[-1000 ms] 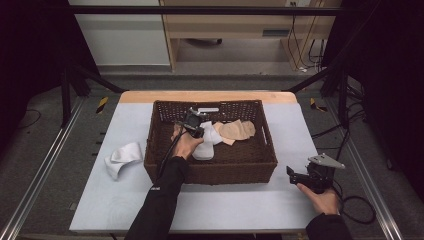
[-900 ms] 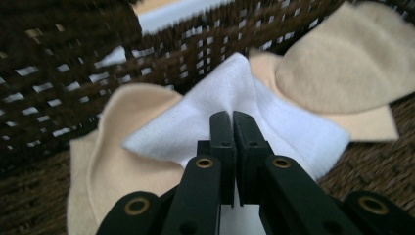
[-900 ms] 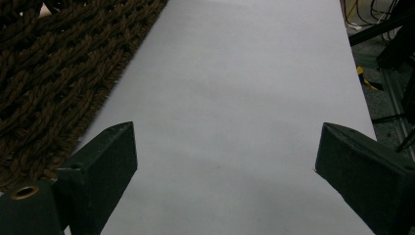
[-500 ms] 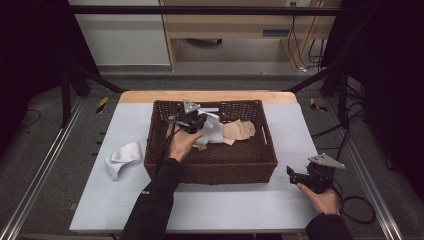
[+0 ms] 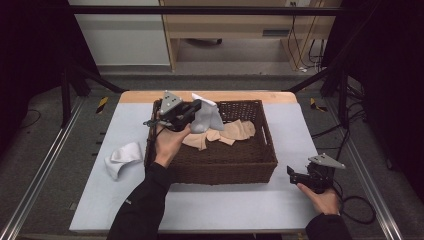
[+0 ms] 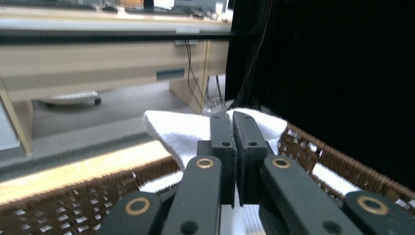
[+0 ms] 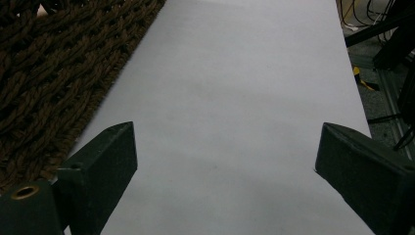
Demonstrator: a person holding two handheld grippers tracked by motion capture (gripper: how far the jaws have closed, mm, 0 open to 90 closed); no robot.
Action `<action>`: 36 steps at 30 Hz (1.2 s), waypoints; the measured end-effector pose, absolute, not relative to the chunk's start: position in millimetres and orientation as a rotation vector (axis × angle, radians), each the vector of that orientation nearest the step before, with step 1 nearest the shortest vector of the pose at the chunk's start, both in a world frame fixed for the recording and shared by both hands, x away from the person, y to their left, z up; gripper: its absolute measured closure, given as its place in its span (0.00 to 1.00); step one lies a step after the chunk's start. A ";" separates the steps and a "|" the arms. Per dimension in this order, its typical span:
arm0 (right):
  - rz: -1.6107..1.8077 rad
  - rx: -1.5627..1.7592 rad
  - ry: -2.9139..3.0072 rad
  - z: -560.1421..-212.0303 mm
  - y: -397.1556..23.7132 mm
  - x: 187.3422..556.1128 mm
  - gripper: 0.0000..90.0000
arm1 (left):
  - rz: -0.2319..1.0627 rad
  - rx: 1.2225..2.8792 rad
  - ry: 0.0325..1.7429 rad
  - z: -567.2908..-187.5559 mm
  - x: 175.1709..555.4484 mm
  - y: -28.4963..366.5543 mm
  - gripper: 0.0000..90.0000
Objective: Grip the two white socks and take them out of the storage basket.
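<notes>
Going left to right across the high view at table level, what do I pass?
white cloth on the table → left gripper holding a white cloth → beige cloth in the basket → right gripper

Lab, black curtains, metal frame rails, floor cables

The white cloth hung crumpled and limp above the far left corner of the woven basket, clamped between the jaws of the left tool.
</notes>
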State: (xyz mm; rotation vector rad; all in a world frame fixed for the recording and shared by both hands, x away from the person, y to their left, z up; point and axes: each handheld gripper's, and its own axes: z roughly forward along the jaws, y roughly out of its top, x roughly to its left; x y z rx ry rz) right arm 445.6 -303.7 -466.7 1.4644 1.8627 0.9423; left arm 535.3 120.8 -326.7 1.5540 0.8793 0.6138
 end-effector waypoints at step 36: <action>0.932 1.468 1.862 -466.8 -303.8 445.5 0.10 | 0.691 1.247 0.868 -270.0 442.7 257.2 0.97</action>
